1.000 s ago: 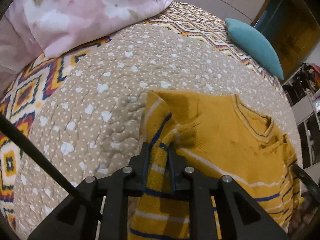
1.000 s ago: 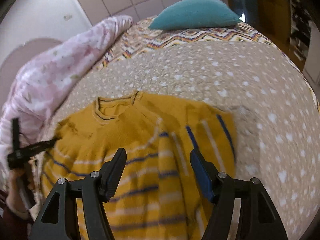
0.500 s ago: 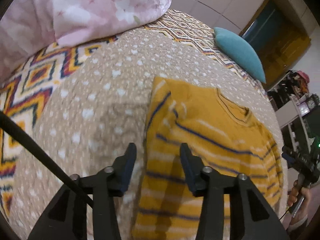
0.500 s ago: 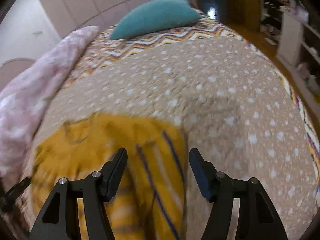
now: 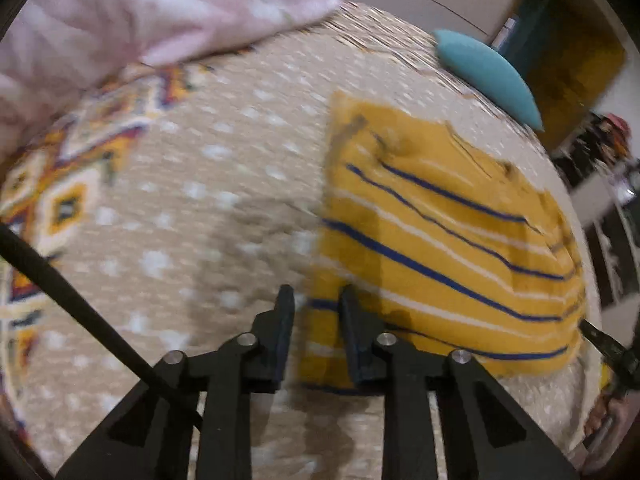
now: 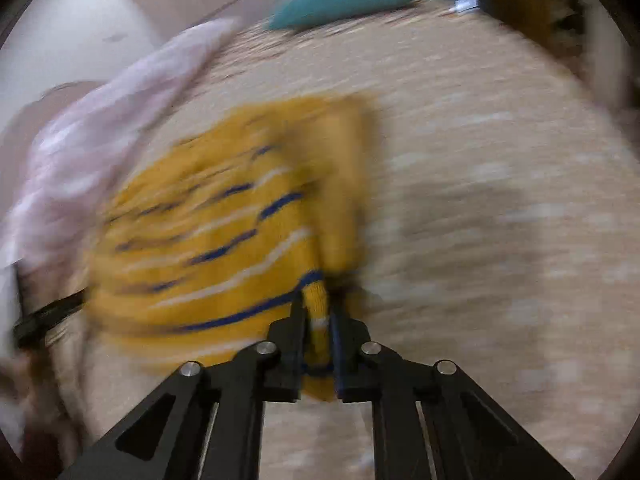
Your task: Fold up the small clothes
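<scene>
A mustard-yellow striped sweater (image 5: 440, 232), banded in blue and white, is seen lying on the tan dotted bedspread (image 5: 208, 208) of a bed, its neckline turned toward the far end. In the right wrist view, which is heavily blurred, the sweater (image 6: 208, 232) lies left of centre, and a bunched strip of its near right edge is clamped between the fingers of the right gripper (image 6: 318, 312), which are drawn close together on the knit. In the left wrist view the fingers of the left gripper (image 5: 314, 300) are held apart, straddling the near left corner of the garment; whether the cloth is touched by them cannot be told. A pink floral quilt (image 5: 160, 12) is heaped at the far left of the bed, and a teal cushion (image 5: 488, 72) is set at the far end beyond the sweater. A zigzag-patterned blanket (image 5: 60, 184) is exposed beside the bedspread on the left.
</scene>
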